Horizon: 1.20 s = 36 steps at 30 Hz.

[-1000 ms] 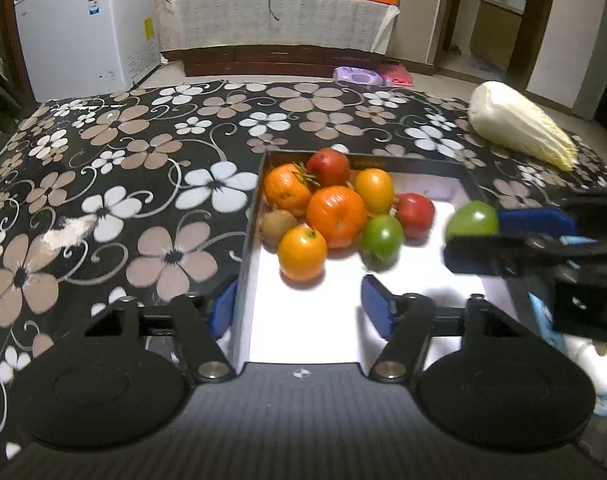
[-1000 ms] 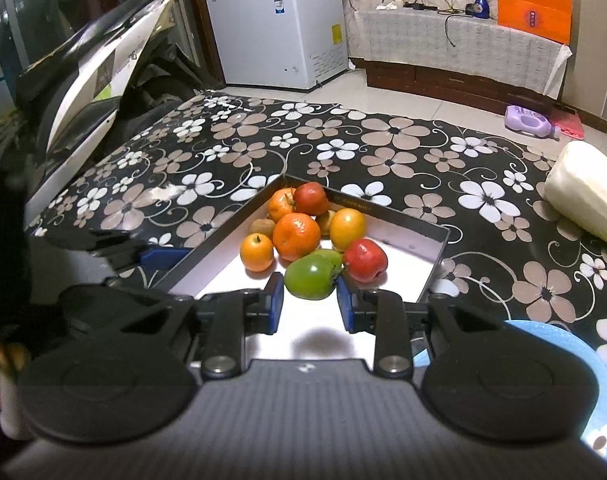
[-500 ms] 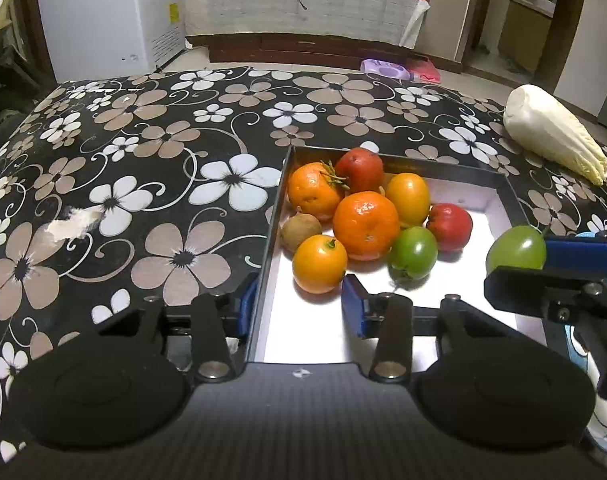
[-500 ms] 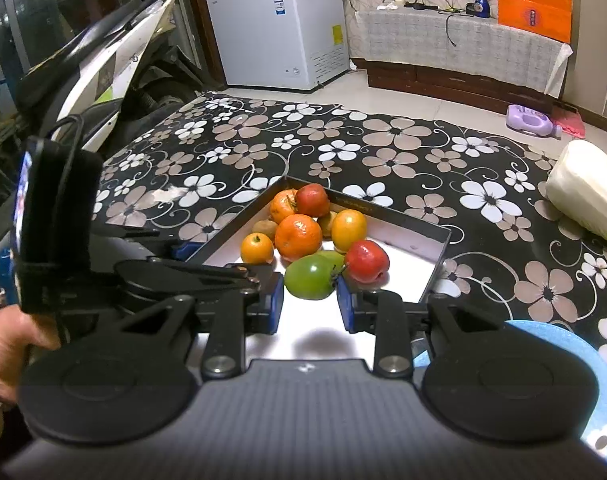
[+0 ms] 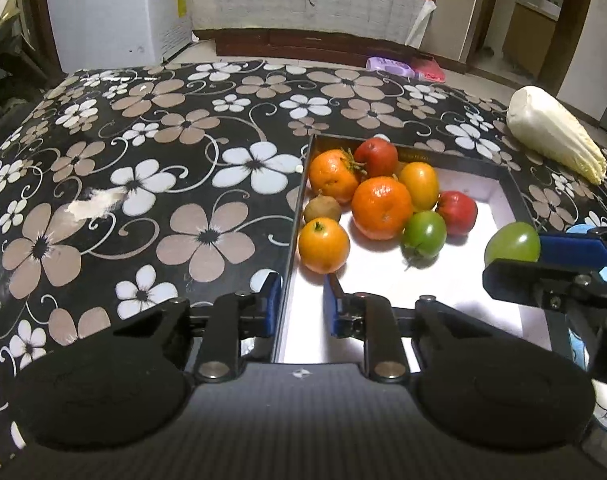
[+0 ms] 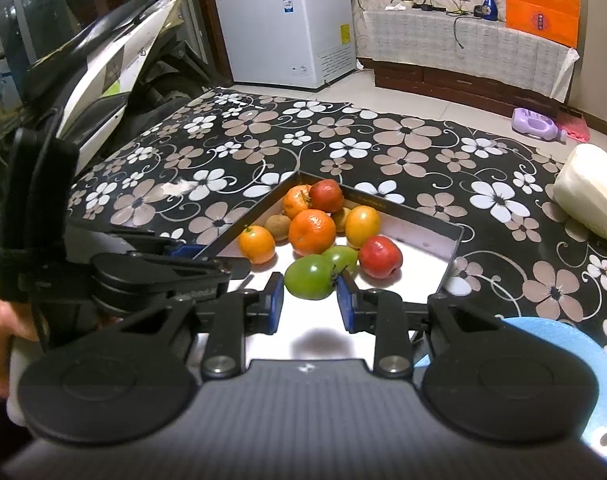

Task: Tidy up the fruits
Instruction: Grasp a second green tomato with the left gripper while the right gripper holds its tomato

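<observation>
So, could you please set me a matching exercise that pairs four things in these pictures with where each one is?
Things:
1. cabbage
2. kiwi
3. larger green fruit
4. white freezer

Places:
A. between the fingers of the right gripper
B. inside the box, in the fruit pile
C. on the floral cloth, outside the box
D. on the floor beyond the table

Pairs: 1-C, 2-B, 3-A, 4-D
</observation>
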Tool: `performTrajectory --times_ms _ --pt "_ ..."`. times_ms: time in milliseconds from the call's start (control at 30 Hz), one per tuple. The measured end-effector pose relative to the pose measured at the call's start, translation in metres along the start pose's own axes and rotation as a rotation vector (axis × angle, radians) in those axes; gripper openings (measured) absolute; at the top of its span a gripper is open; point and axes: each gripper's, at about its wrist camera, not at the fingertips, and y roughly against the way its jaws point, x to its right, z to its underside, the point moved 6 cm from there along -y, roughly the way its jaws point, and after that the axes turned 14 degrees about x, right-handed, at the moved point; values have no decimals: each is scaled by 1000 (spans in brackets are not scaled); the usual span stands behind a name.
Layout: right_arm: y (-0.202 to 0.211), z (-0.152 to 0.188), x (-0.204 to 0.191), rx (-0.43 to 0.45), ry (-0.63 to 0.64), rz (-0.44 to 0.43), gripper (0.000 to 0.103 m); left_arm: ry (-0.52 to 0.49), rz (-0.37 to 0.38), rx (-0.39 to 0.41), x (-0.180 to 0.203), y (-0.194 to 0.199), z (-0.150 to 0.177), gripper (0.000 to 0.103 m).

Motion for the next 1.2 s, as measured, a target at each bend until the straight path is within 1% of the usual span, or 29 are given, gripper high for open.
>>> performTrajectory --times_ms 33,67,100,133,167,267,367,400,467,500,600,767,867,1000,1200 --pt "0 1 0 0 -4 1 32 12 8 5 0 1 -1 30" --pt "1 1 -1 1 -8 3 32 21 9 9 0 1 -1 35" --pt "2 1 -1 3 -10 4 32 25 11 11 0 0 -2 37" --pt "3 1 -2 5 -12 5 32 24 15 16 2 0 -2 43" --pt "4 0 -2 8 -14 5 32 18 15 22 6 1 -3 46" --pt "7 0 -1 9 -16 5 32 -1 -2 40 10 8 -5 48" --pt "8 -1 3 7 -20 5 32 31 15 84 10 28 -11 48" --pt "9 -1 5 8 -22 6 32 32 26 111 11 35 -14 48" --pt "11 -3 8 13 -26 3 32 29 89 146 18 41 -19 52" --pt "13 -4 9 16 -27 3 32 27 101 147 22 40 -19 53" --pt "16 -7 14 24 -39 11 32 2 111 84 39 19 -12 54" --pt "19 -6 23 29 -47 44 32 -6 134 31 56 -5 -7 54" --pt "21 -5 28 30 -45 62 32 -29 134 40 61 -12 -6 54" --pt "24 -4 36 33 -56 73 32 -22 141 27 62 -23 -5 54" --pt "27 -7 37 51 -68 65 32 -36 132 45 69 -32 -9 54"
